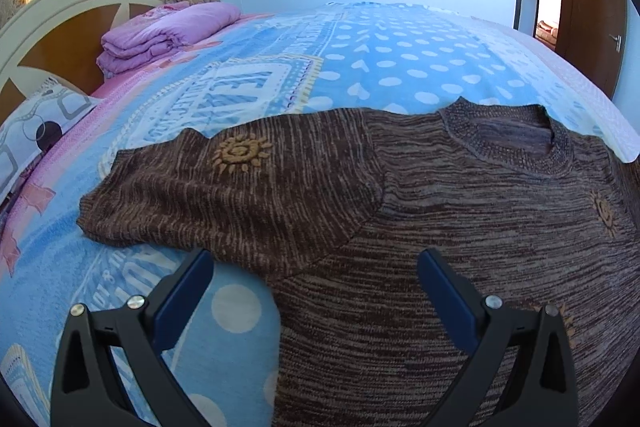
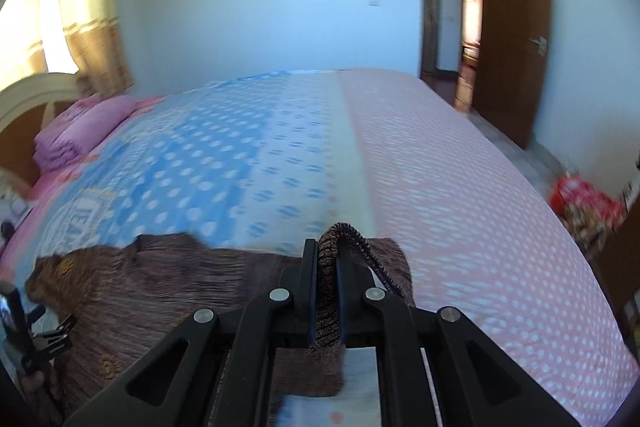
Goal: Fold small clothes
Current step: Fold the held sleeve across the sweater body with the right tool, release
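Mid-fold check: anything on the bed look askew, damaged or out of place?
Nothing damaged. The sweater lies flat with one sleeve already folded across its chest. The right gripper is shut on a bunched fold of its knit; the left gripper is open.

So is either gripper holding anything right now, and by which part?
The right gripper is clamped on the brown sweater, apparently by a sleeve cuff. The left gripper is open, holding nothing.

left claw (image 1: 316, 269): black plastic arms with cut-out holes, dark blue flat pads (image 1: 182, 301), round silver screws
right claw (image 2: 324, 279): the same black arms, blue pads, four shiny silver screws
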Motion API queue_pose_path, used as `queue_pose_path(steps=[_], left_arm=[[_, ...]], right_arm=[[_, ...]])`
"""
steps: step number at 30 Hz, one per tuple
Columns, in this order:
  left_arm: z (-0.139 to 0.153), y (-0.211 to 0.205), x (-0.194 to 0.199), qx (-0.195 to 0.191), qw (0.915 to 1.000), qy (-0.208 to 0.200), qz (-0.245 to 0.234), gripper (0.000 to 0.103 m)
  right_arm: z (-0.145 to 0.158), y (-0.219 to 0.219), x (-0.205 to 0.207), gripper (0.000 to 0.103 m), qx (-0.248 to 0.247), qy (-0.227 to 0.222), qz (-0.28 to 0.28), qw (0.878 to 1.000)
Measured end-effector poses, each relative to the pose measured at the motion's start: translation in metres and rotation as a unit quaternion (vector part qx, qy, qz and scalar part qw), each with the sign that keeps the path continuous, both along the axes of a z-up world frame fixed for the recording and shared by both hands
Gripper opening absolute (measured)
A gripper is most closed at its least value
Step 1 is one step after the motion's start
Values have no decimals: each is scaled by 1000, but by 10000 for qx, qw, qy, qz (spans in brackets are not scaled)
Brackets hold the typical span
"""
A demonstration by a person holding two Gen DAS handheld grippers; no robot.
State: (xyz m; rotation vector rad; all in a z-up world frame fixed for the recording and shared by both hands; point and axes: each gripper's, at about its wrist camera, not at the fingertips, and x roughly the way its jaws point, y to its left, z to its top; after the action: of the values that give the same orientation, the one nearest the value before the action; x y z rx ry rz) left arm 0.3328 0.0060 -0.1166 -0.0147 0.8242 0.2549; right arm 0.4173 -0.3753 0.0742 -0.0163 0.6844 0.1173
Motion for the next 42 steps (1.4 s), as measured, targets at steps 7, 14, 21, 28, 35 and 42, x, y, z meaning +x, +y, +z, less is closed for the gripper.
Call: queue_pose_path(steps=[7,14,21,28,35,42], left_arm=[[-2,5,0,-174,9998,-11,32,103],[3,0,-6,172,9997,60,-160,103],[33,-18,-2,291,9987,-75,-422,103],[53,-95,19,192,9924,-31,-1218,103],[25,-184,51,564,9841,279,-1660,103],[0,-194,98,1135,9869,373,-1087,103]], right_arm=[[-45,134,7,7,-57,286,1010,9945],[-155,239,-6,28,-72,1445,2137,9661],[-136,166,-50,51,-74,1039,1870,9768],[-128,52,-68,66,-346,321,443,9979],[-150,19,-72,67,-28,95,75,9999],[-139,16,-86,68,-35,-248,261,9993]])
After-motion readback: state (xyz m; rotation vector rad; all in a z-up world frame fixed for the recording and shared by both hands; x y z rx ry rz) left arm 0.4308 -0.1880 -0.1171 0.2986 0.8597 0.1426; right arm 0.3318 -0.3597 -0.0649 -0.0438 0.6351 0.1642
